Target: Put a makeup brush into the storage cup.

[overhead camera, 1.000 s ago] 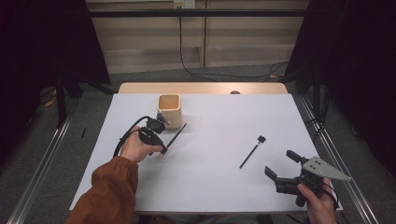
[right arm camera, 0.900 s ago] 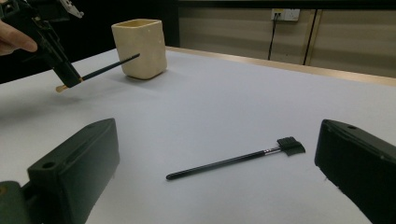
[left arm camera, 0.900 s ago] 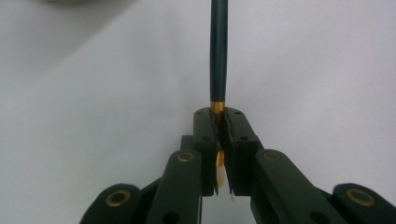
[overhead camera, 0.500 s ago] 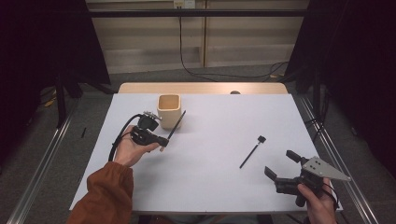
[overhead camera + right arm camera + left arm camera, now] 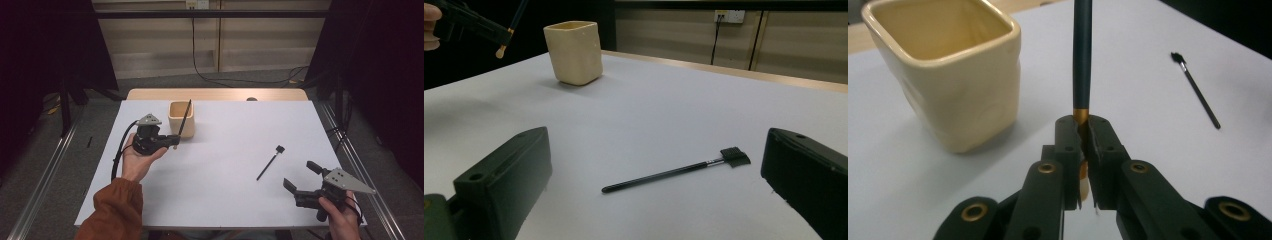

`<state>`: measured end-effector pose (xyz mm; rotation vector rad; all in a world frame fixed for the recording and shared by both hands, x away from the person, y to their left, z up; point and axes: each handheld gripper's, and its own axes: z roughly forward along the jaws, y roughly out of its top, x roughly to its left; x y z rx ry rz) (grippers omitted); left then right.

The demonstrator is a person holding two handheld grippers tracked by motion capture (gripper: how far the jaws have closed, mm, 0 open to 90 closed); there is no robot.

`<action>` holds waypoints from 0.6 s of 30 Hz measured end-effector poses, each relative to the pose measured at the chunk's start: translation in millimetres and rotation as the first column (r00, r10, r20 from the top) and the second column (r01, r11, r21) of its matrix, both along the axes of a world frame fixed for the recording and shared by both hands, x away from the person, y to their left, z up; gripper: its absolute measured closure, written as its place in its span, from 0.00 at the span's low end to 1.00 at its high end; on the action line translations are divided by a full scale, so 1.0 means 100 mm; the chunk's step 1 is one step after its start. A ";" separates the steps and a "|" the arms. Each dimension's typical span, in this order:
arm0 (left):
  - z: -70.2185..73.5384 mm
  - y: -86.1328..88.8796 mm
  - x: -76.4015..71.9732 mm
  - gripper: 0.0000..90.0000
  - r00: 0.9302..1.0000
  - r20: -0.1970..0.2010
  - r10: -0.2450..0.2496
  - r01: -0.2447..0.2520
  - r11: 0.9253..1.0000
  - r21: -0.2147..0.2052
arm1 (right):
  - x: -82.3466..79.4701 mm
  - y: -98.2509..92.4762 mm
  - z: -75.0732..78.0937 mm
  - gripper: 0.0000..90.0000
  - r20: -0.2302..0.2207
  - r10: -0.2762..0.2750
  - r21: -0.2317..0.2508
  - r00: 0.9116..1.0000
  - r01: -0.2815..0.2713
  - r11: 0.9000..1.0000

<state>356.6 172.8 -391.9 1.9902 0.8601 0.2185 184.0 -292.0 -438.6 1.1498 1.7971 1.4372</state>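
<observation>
Lifting since a moment ago, my left claw (image 5: 175, 142) now holds the thin dark brush (image 5: 1082, 60) tight and tipped up, just right of the cream cup (image 5: 181, 119), while my right claw (image 5: 299, 176) waits wide open at the near right by the other brush (image 5: 270, 162) on the table (image 5: 225, 200).

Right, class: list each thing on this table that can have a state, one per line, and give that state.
Left gripper: shut on the dark brush, lifted.
Dark brush: held near its gold band, tilted beside the cup.
Cup: upright, empty.
Comb brush: lying flat, untouched.
Right gripper: open, holding nothing.
</observation>
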 end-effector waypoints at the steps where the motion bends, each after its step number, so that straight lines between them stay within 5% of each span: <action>1: 0.01 0.01 -0.01 0.94 1.000 0.018 0.003 -0.003 1.000 -0.007 | 0.00 0.00 0.00 0.00 -0.001 0.000 0.001 1.000 0.000 1.000; 9: 0.08 0.09 -0.08 0.94 0.993 0.111 0.041 -0.026 0.991 -0.132 | 0.00 0.00 0.00 0.00 -0.001 0.001 0.002 1.000 -0.001 1.000; 18: 0.13 0.14 -0.16 0.94 0.978 0.192 0.078 -0.037 0.978 -0.207 | 0.00 0.00 0.00 0.00 0.000 0.002 -0.002 1.000 -0.002 1.000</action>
